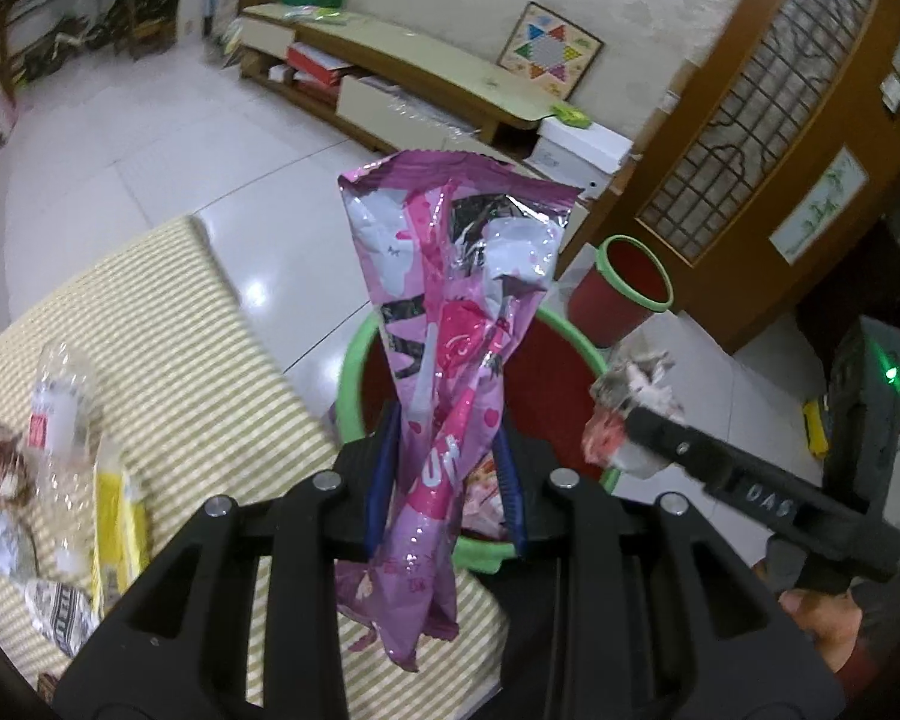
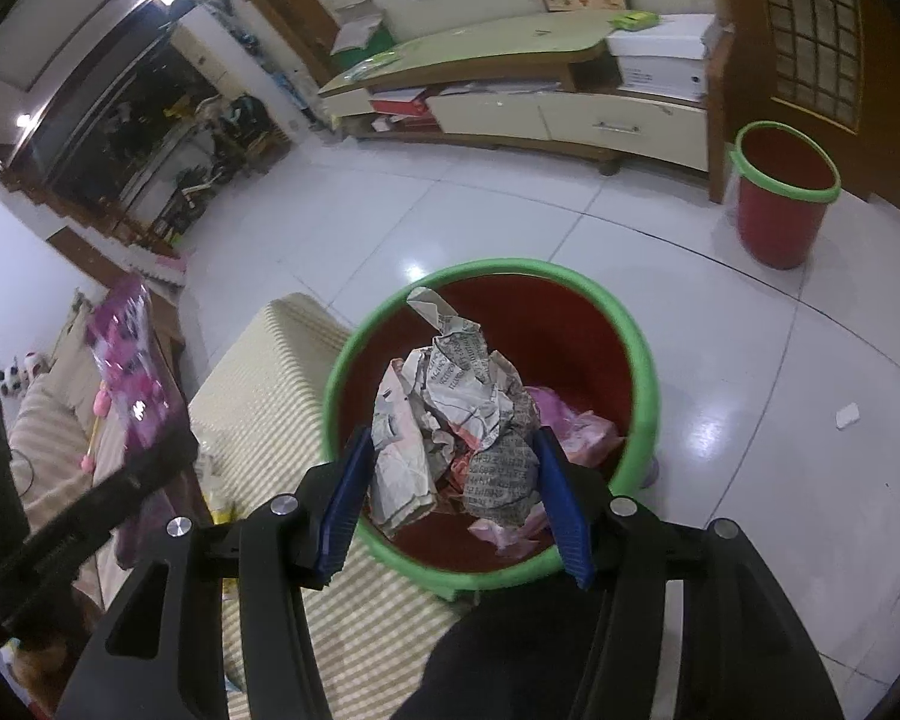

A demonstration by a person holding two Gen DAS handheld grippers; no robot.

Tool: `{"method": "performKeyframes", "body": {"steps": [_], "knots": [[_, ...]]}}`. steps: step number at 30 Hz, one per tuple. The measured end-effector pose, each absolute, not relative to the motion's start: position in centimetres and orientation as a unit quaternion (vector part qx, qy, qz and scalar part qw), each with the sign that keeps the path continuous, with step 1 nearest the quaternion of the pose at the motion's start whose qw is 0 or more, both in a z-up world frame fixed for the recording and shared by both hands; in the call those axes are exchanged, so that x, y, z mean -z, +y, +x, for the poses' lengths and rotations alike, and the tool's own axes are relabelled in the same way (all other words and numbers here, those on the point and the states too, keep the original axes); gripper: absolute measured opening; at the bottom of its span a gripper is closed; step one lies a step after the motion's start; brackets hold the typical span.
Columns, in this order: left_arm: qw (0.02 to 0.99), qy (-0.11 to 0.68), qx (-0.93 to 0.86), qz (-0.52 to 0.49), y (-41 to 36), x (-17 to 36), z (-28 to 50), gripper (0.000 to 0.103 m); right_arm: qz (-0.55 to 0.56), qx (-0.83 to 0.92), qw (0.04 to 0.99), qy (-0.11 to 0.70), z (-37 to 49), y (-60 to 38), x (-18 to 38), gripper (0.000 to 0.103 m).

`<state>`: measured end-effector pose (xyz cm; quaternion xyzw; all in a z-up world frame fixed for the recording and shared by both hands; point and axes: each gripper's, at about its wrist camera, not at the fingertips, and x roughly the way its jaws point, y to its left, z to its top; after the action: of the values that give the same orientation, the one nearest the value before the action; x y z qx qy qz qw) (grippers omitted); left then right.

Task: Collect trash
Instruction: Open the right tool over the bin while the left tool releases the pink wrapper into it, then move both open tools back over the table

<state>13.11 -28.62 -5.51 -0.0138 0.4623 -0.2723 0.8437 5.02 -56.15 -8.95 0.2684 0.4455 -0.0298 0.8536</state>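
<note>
Pink foil wrapper (image 1: 444, 324) is clenched in the left gripper (image 1: 447, 480), crumpled newspaper (image 2: 456, 414) grasped by the right gripper (image 2: 450, 504) — both poised over the bin (image 2: 645, 384) beside the table (image 2: 258, 396), ready for dropping in.

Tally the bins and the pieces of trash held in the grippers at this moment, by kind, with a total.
Red bins with green rims: 2, the near bin by the striped table and the far bin by the wooden door.
Pink snack wrappers held: 1, the wrapper in the left gripper.
Crumpled newspaper wads held: 1, the wad in the right gripper.
Total: 4
</note>
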Motion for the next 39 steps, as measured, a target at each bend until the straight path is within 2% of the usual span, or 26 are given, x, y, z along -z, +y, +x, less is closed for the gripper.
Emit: {"method": "performKeyframes", "body": {"steps": [17, 19, 20, 21, 28, 36, 39], "knots": [[0.845, 0.453, 0.284, 0.019, -32.2, 5.7, 13.9, 0.029, 0.277, 0.045, 0.846, 0.453, 4.8, -56.7, 10.1, 0.054], [0.850, 0.447, 0.277, 0.022, -32.2, 5.6, 14.0, 0.036, 0.277, 0.047, 0.846, 0.453, 4.9, -56.6, 10.0, 0.056], [0.853, 0.444, 0.272, 0.025, -32.2, 5.6, 13.9, 0.059, 0.278, 0.050, 0.846, 0.451, 5.0, -56.7, 9.8, 0.058], [0.858, 0.437, 0.267, 0.029, -32.2, 5.6, 13.7, 0.074, 0.281, 0.051, 0.847, 0.449, 4.9, -56.8, 9.8, 0.063], [0.867, 0.425, 0.257, 0.032, -29.9, 5.4, 12.6, 0.079, 0.281, 0.049, 0.846, 0.450, 5.3, -56.4, 9.4, 0.068], [0.869, 0.444, 0.211, -0.046, -23.1, 5.9, 10.8, 0.082, 0.267, 0.029, 0.848, 0.457, 6.5, -53.8, 8.8, 0.080], [0.870, 0.452, 0.187, -0.063, -19.6, 6.8, 9.2, 0.082, 0.260, 0.016, 0.850, 0.459, 6.8, -52.6, 8.3, 0.081]]}}
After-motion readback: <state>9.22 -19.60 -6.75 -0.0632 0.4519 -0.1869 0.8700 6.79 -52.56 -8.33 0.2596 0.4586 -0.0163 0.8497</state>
